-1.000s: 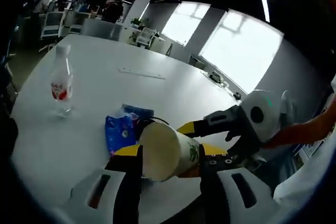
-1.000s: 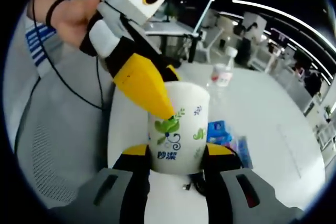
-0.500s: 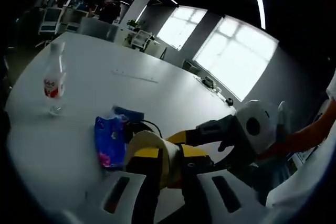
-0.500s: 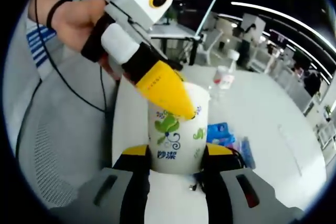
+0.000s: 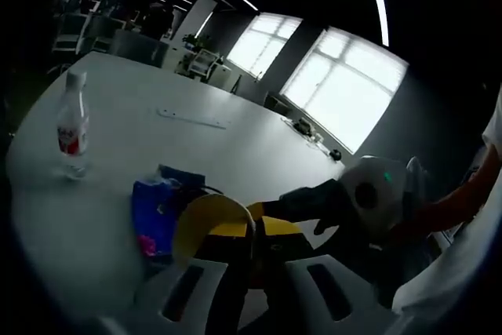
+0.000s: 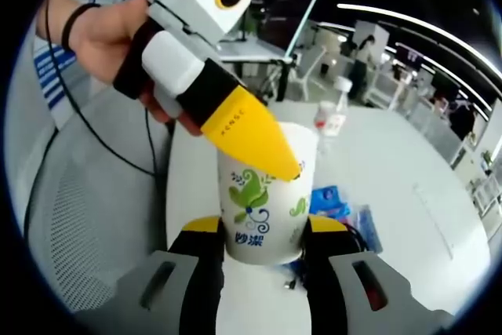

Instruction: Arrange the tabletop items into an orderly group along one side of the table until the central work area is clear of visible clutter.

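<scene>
My right gripper (image 6: 255,241) clamps the paper cup (image 6: 263,198) upright above the white table (image 6: 408,194), my left gripper (image 5: 247,260) pinches the cup's rim with its yellow jaws closed, and a blue packet (image 5: 153,209) and water bottle (image 5: 70,127) lie beyond.

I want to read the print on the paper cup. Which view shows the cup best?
The right gripper view shows it best: the paper cup stands upright between that gripper's jaws, its green leaf print and characters facing the camera. In the left gripper view the paper cup is dim and shows mostly its rim and inside, partly hidden by the jaws.
</scene>
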The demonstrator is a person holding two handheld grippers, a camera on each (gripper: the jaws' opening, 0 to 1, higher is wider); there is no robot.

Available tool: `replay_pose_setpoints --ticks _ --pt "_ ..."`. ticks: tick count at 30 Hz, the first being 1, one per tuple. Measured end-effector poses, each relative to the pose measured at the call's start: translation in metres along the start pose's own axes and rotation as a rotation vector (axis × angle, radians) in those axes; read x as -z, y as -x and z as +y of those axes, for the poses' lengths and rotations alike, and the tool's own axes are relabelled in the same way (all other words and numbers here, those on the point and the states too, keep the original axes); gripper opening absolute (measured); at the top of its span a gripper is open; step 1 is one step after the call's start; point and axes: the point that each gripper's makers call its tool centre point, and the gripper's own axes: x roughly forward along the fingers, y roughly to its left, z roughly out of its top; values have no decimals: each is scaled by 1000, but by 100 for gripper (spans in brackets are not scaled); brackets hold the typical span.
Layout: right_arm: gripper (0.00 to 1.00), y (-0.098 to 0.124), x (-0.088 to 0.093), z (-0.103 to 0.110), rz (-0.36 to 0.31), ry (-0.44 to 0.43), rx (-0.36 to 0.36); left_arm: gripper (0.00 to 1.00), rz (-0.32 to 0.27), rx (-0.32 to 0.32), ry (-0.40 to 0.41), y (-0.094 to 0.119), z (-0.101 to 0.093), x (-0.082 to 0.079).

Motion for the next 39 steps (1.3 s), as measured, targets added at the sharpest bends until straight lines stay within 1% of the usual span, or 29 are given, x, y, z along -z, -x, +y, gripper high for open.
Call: replay_pose_setpoints --ticks 5,6,8,11,13,17,19,21,25,28,31,35,39 --pt "38 -1 0 1 0 -17 4 0 34 -27 -77 -1 -1 2" --pt "38 -2 1 1 1 -23 4 0 51 -36 -114 -2 -1 3" --pt "38 -2 2 1 3 -30 4 0 64 -37 -133 -4 -2 4" --pt "38 -4 8 3 30 -56 -17 0 79 -34 -119 -6 3 9" --pt "37 -4 10 3 38 -59 -19 0 79 -40 -107 -5 4 11" --pt "34 1 16 3 41 -75 -12 0 93 -65 -141 -2 8 15" --pt "37 4 20 3 46 -91 -4 0 96 -66 -137 -2 10 15" --pt "40 5 26 4 56 -107 -2 0 97 -91 -144 0 17 14" --pt "44 10 35 6 66 -140 0 0 83 -117 -139 2 25 8" --pt "47 15 38 5 66 -176 9 0 83 -149 -157 4 32 5" --pt "51 20 41 6 55 -214 16 0 95 -168 -183 6 36 5" --pt "51 26 48 7 60 -234 29 0 96 -180 -179 6 41 5" --pt "52 35 57 2 70 -270 56 0 104 -205 -185 7 48 5"
